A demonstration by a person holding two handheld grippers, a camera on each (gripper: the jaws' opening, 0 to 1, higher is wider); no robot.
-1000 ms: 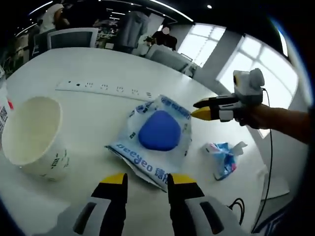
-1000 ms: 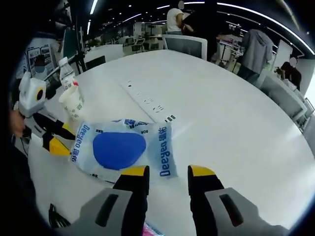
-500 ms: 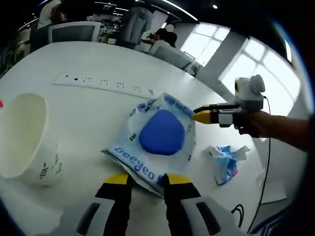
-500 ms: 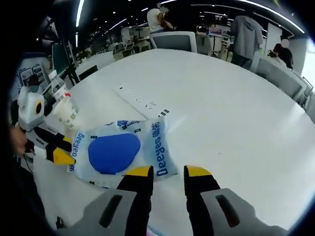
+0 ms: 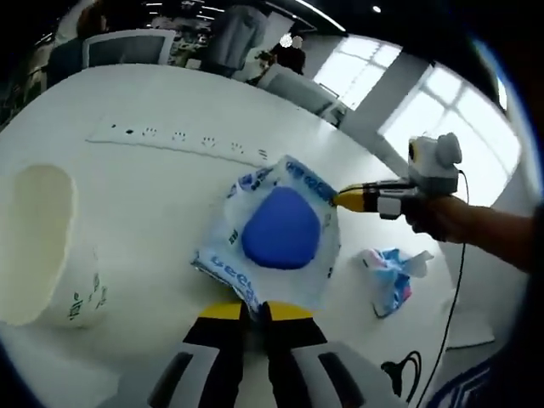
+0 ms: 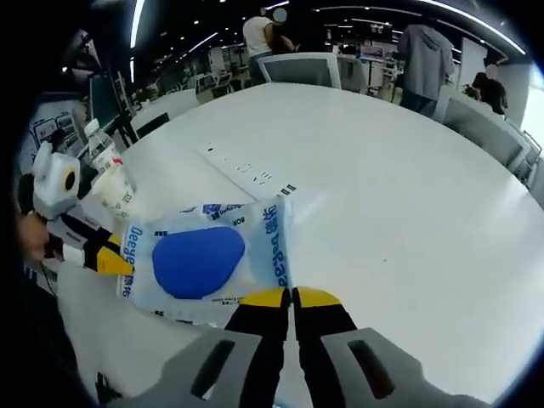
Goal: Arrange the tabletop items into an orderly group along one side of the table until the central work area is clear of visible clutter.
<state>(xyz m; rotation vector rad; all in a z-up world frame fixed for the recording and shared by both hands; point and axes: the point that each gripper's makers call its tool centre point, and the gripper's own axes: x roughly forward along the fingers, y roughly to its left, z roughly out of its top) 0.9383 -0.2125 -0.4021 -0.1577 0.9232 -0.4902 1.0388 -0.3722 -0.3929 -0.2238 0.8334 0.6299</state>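
A white and blue wet-wipes pack point(image 5: 280, 229) with a blue oval lid lies flat on the white table point(image 5: 161, 195). My left gripper point(image 5: 253, 311) is shut on the pack's near edge, its yellow tips almost touching. The right gripper point(image 5: 347, 200) comes in from the right, pinched on the opposite edge. In the right gripper view the same pack point(image 6: 200, 259) lies ahead, my right gripper point(image 6: 291, 297) is shut on its near corner, and the left gripper point(image 6: 106, 259) holds its far left edge.
A white paper cup point(image 5: 38, 246) stands left of the pack. A crumpled blue and white wrapper point(image 5: 387, 274) lies to the right. A white power strip point(image 5: 178, 140) runs across behind. A black cable point(image 5: 399, 374) hangs near the table edge. Chairs point(image 6: 302, 68) and people stand beyond.
Both grippers went from open to shut on opposite edges of the wipes pack. The pack's near edge has lifted slightly in the left gripper.
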